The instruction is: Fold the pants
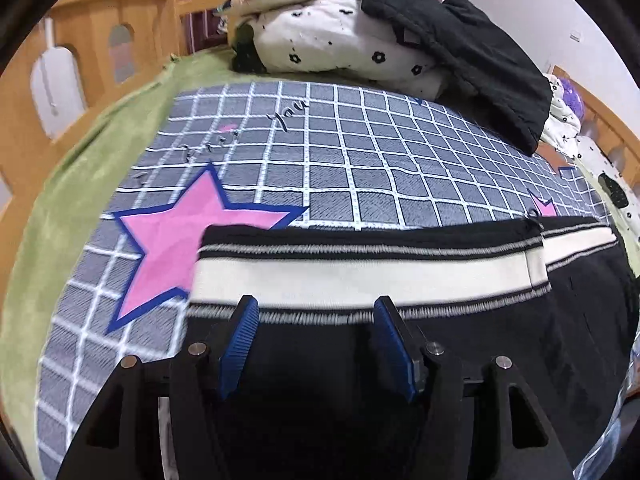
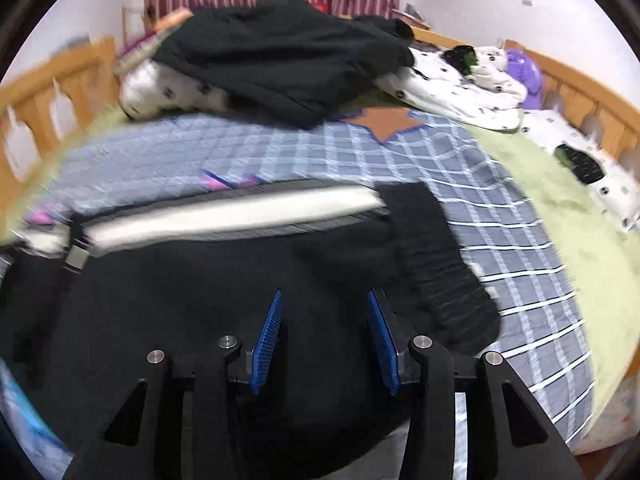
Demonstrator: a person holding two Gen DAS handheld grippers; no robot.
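On the bed, the pants lie folded with the waistband doubled, and left gripper and right gripper are both released, empty, so further folds probably remain.

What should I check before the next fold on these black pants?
1. Left gripper free of cloth: ok, jaws apart, nothing between them.
2. Right gripper free of cloth: ok, jaws apart and empty above the pants.
3. Waistband lying flat: ok in the left wrist view; a second striped layer sticks out at its right end.
4. Edges aligned: not ok, a black flap juts past the waistband's end onto the checked sheet.
5. Room to work: ok, the bedding pile sits far back.
6. Near hem: cannot tell, hidden below the grippers.
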